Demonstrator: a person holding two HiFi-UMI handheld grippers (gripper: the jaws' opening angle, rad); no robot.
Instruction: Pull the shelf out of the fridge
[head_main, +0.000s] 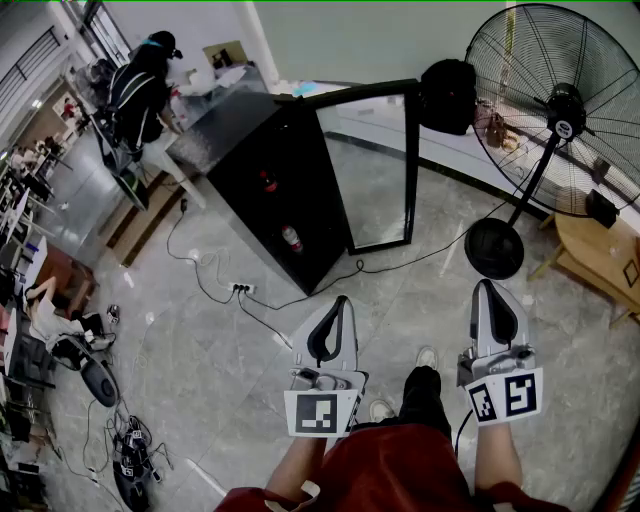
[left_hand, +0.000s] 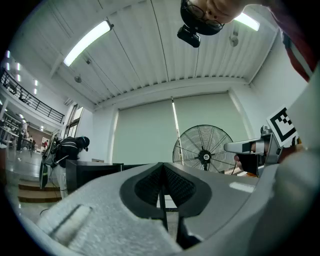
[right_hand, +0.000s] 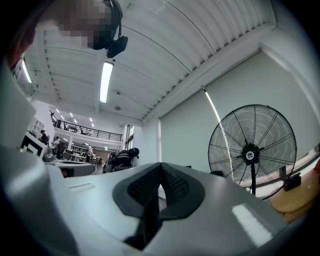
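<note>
A black fridge (head_main: 265, 190) stands on the floor ahead, its glass door (head_main: 375, 170) swung open to the right. Red-capped bottles (head_main: 291, 238) show inside; I cannot make out the shelf itself. My left gripper (head_main: 335, 300) and right gripper (head_main: 487, 285) are held side by side well short of the fridge, both shut with nothing between the jaws. In the left gripper view the jaws (left_hand: 162, 172) meet in a line, with the fridge (left_hand: 90, 172) beyond at the left. The right gripper view shows its jaws (right_hand: 160, 175) pressed together too.
A large pedestal fan (head_main: 555, 105) with a round base (head_main: 494, 248) stands right of the door. A power strip and cables (head_main: 240, 289) lie on the floor before the fridge. A person in dark clothes (head_main: 140, 85) is behind it. A wooden bench (head_main: 600, 255) sits far right.
</note>
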